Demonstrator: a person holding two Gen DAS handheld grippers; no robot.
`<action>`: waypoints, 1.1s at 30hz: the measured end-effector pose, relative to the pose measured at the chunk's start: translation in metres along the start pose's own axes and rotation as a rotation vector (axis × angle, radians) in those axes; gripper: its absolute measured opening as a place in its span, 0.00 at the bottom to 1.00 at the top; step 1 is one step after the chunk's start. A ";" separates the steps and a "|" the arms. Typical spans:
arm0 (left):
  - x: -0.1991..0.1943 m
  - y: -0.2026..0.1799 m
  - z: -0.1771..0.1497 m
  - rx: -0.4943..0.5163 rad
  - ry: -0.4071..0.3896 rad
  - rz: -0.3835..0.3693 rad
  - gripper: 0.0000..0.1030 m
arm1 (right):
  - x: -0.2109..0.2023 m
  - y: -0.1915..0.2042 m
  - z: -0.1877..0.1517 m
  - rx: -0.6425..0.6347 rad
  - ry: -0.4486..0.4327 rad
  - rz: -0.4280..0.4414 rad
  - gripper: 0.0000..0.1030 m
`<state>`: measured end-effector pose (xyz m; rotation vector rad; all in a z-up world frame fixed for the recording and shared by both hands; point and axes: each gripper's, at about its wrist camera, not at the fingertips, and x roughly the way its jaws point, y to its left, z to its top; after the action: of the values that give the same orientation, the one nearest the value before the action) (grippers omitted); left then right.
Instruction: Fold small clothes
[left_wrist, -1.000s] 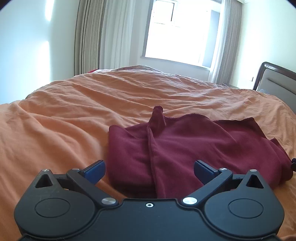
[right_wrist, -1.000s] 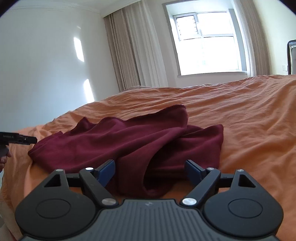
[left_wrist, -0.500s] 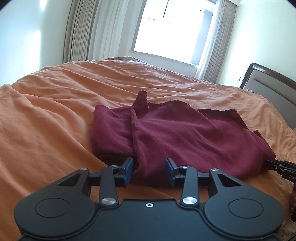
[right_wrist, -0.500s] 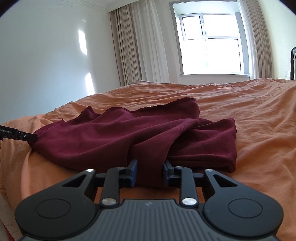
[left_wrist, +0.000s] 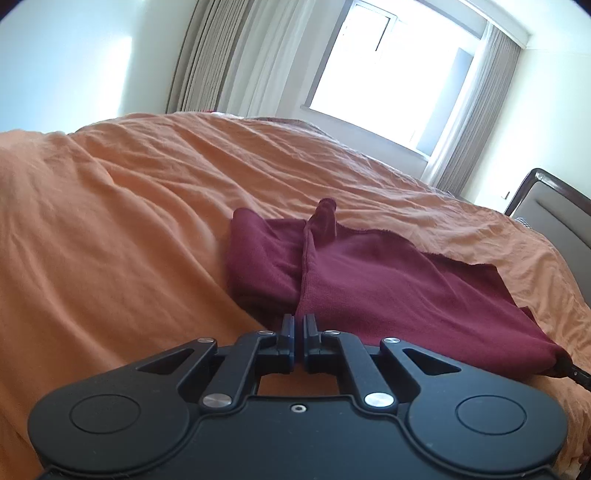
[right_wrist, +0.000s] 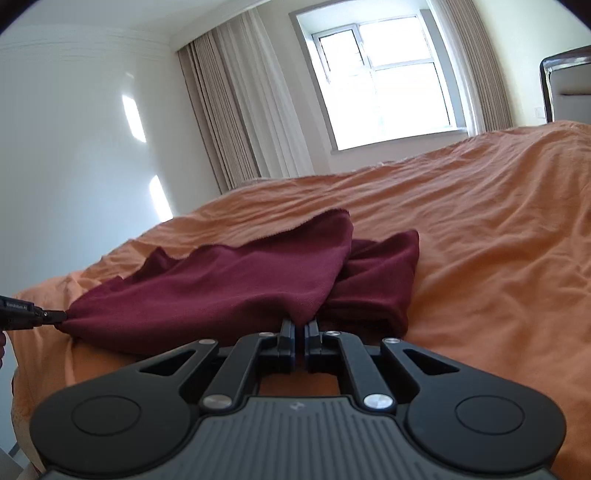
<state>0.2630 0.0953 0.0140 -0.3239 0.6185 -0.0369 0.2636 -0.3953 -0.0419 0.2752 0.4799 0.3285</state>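
Note:
A dark red cloth (left_wrist: 369, 280) lies partly folded on the orange bed cover (left_wrist: 110, 240). My left gripper (left_wrist: 299, 325) is shut on the cloth's near corner and lifts it a little. My right gripper (right_wrist: 299, 326) is shut on the other near corner of the same cloth (right_wrist: 229, 280). The edge between the two corners is stretched taut. The tip of the right gripper shows at the right edge of the left wrist view (left_wrist: 576, 374). The tip of the left gripper shows at the left edge of the right wrist view (right_wrist: 33, 317).
The orange cover (right_wrist: 498, 240) is wrinkled and spreads wide around the cloth. A dark wooden headboard (left_wrist: 554, 206) stands at the right. A bright window (right_wrist: 384, 88) with beige curtains (right_wrist: 236, 110) is behind the bed.
Both grippers went from wide open to shut on the cloth's near corners. Both have since lifted and pulled apart, drawing the front edge taut.

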 end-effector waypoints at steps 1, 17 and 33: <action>0.003 0.002 -0.003 -0.010 0.013 0.003 0.03 | 0.003 -0.002 -0.004 0.016 0.005 0.001 0.05; -0.034 -0.001 -0.013 -0.040 0.019 -0.051 0.03 | -0.047 0.009 -0.001 -0.073 -0.023 0.010 0.04; -0.034 0.010 -0.051 -0.036 -0.018 -0.089 0.12 | -0.073 0.012 -0.036 -0.086 -0.006 -0.136 0.35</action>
<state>0.2052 0.0944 -0.0092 -0.3858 0.5868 -0.1077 0.1821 -0.4048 -0.0389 0.1592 0.4750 0.2153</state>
